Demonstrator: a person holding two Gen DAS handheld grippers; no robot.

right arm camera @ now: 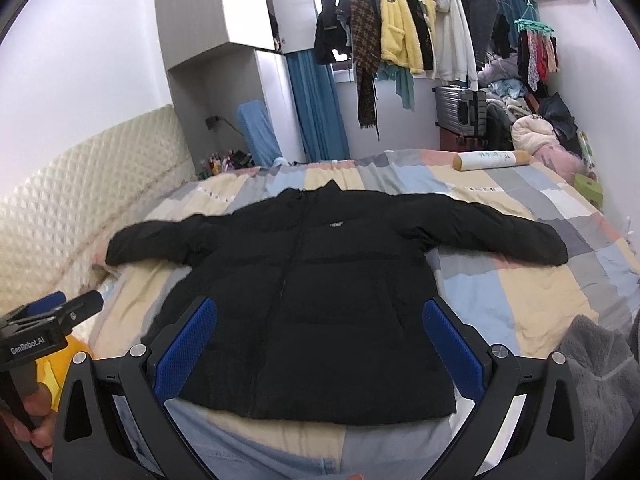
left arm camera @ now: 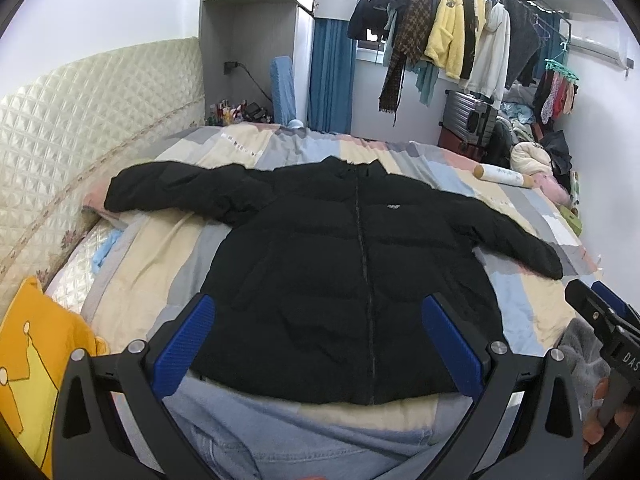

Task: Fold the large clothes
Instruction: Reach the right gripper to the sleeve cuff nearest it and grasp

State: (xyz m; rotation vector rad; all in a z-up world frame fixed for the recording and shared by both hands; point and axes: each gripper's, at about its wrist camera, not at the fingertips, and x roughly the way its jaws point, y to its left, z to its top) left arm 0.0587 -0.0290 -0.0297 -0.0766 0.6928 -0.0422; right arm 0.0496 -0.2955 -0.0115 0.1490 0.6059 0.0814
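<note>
A black puffer jacket lies flat on the bed, front up, zipped, with both sleeves spread out sideways and the collar pointing away. My left gripper hovers open above the jacket's lower hem, its blue pads wide apart with nothing between them. My right gripper is likewise open over the hem, holding nothing. The right gripper also shows at the right edge of the left wrist view, and the left gripper at the left edge of the right wrist view.
The bed carries a patchwork cover and a quilted cream headboard on the left. A rolled cylinder lies at the far right. A yellow cloth and a grey fleece lie near the front. Clothes hang on a rack beyond the bed.
</note>
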